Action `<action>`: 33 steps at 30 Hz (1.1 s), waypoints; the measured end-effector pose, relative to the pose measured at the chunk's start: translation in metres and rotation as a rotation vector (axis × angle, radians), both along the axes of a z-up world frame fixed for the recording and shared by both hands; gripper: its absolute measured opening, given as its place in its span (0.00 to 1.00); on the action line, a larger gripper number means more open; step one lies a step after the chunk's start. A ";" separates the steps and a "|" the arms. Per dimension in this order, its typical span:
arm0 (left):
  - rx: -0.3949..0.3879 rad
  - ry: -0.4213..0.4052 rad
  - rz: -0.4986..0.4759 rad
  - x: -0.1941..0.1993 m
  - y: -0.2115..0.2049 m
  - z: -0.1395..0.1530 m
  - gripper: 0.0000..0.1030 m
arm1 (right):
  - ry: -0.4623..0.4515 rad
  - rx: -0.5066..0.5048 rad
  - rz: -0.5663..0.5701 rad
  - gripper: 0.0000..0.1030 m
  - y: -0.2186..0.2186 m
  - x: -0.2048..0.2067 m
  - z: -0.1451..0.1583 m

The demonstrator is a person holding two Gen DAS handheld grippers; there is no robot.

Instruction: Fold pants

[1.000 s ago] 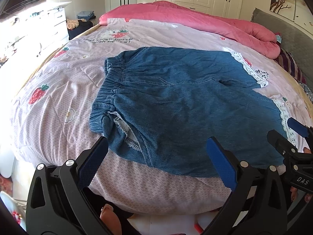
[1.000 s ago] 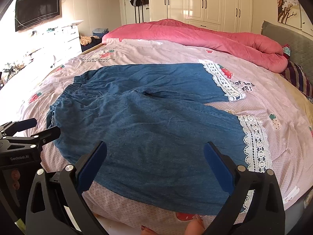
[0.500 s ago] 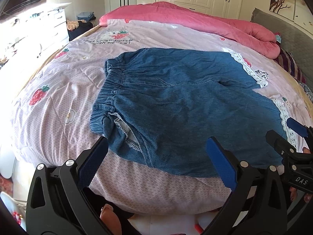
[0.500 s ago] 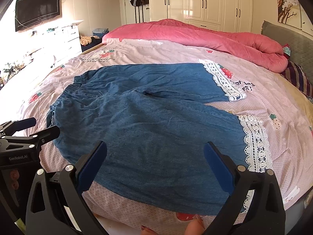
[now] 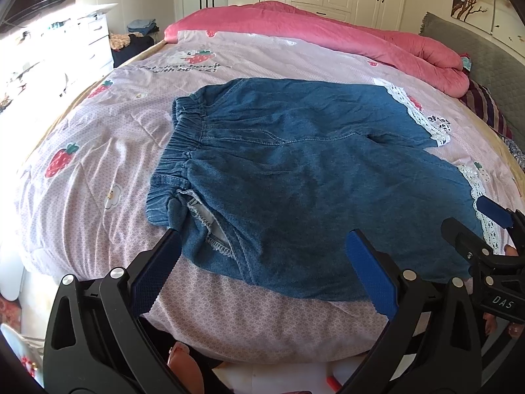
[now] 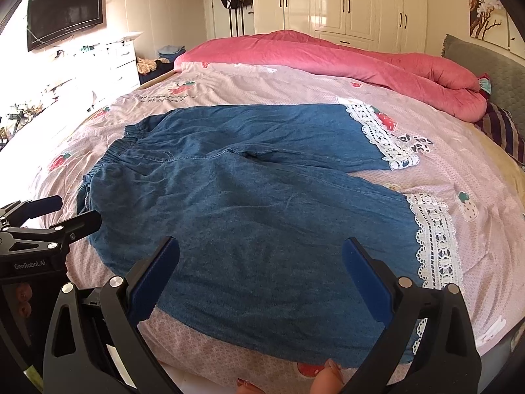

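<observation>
Denim pants (image 5: 311,177) spread flat on bed (image 5: 98,170), lace cuffs rightward. Left tongs (image 5: 262,262) and right tongs (image 6: 259,262) hover released, empty, at near edge.

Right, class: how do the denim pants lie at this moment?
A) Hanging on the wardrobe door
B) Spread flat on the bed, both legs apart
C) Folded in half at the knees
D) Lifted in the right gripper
B: the denim pants lie spread on the bed, lace cuffs apart, both grippers open and empty.
</observation>
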State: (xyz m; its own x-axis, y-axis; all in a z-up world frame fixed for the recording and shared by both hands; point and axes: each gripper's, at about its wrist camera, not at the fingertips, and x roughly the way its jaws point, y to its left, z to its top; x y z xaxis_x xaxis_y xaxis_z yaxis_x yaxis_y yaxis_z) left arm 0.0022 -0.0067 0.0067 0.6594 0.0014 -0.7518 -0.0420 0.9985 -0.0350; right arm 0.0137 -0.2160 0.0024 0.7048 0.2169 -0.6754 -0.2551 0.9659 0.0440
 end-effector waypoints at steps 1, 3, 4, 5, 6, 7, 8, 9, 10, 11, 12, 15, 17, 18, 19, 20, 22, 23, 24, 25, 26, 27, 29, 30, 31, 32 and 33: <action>-0.001 0.001 -0.001 0.002 0.000 -0.001 0.92 | 0.002 -0.001 0.000 0.96 0.000 0.002 -0.001; -0.004 0.005 -0.002 0.005 0.000 -0.003 0.92 | 0.006 0.003 -0.002 0.96 0.000 0.006 -0.002; -0.007 0.007 -0.003 0.007 0.001 -0.004 0.92 | 0.009 0.007 0.000 0.96 0.000 0.008 -0.003; -0.009 0.008 -0.004 0.009 0.001 -0.005 0.92 | 0.013 0.008 0.003 0.96 0.000 0.010 -0.003; -0.011 0.009 -0.003 0.010 0.002 -0.006 0.92 | 0.014 0.008 0.003 0.96 0.000 0.012 -0.003; -0.011 0.015 -0.006 0.013 0.002 -0.007 0.92 | 0.016 0.006 0.005 0.96 0.000 0.015 -0.004; -0.011 0.023 -0.011 0.016 0.002 -0.007 0.92 | 0.025 0.001 0.011 0.96 0.001 0.019 -0.004; -0.011 0.027 -0.012 0.019 0.004 -0.007 0.92 | 0.031 -0.003 0.015 0.96 0.001 0.022 -0.004; -0.014 0.026 -0.010 0.023 0.006 -0.007 0.92 | 0.030 -0.003 0.017 0.96 0.001 0.025 -0.002; -0.018 0.021 -0.004 0.026 0.010 -0.005 0.92 | 0.025 0.004 0.023 0.96 0.001 0.029 0.000; -0.023 0.014 0.004 0.030 0.014 -0.004 0.92 | 0.026 0.011 0.032 0.96 0.001 0.033 0.002; -0.021 0.007 0.012 0.048 0.028 0.002 0.92 | 0.038 0.034 0.075 0.96 0.003 0.052 0.008; -0.011 0.000 0.015 0.064 0.039 0.006 0.92 | 0.057 0.046 0.112 0.96 0.006 0.069 0.013; -0.003 -0.001 0.019 0.072 0.045 0.009 0.92 | 0.059 0.038 0.123 0.96 0.009 0.077 0.015; 0.006 -0.004 0.022 0.080 0.050 0.010 0.92 | 0.053 0.022 0.143 0.96 0.014 0.086 0.018; 0.009 -0.006 0.034 0.090 0.058 0.012 0.92 | 0.048 0.016 0.161 0.96 0.018 0.093 0.020; 0.030 -0.014 0.056 0.110 0.071 0.014 0.92 | 0.058 0.001 0.201 0.96 0.028 0.111 0.022; 0.042 -0.021 0.063 0.118 0.077 0.014 0.92 | 0.060 0.004 0.218 0.96 0.032 0.119 0.022; 0.059 -0.019 0.065 0.129 0.082 0.014 0.92 | 0.065 0.005 0.231 0.96 0.036 0.127 0.023; 0.066 -0.015 0.064 0.138 0.087 0.013 0.92 | 0.068 0.004 0.240 0.96 0.040 0.137 0.023; 0.066 0.000 0.064 0.151 0.094 0.011 0.92 | 0.070 -0.001 0.242 0.96 0.044 0.145 0.022; 0.071 0.017 0.060 0.163 0.099 0.009 0.92 | 0.073 -0.006 0.245 0.96 0.047 0.155 0.021; 0.065 0.044 0.035 0.185 0.107 0.003 0.92 | 0.087 -0.017 0.249 0.96 0.052 0.169 0.019; 0.062 0.058 0.033 0.193 0.111 0.000 0.91 | 0.092 -0.023 0.255 0.96 0.055 0.175 0.018; 0.048 0.062 0.021 0.202 0.114 0.000 0.88 | 0.093 -0.025 0.262 0.96 0.057 0.180 0.018; 0.033 0.055 0.002 0.205 0.115 -0.001 0.83 | 0.097 -0.033 0.271 0.96 0.061 0.188 0.018; 0.017 0.048 -0.016 0.209 0.116 -0.002 0.79 | 0.098 -0.038 0.279 0.96 0.065 0.194 0.017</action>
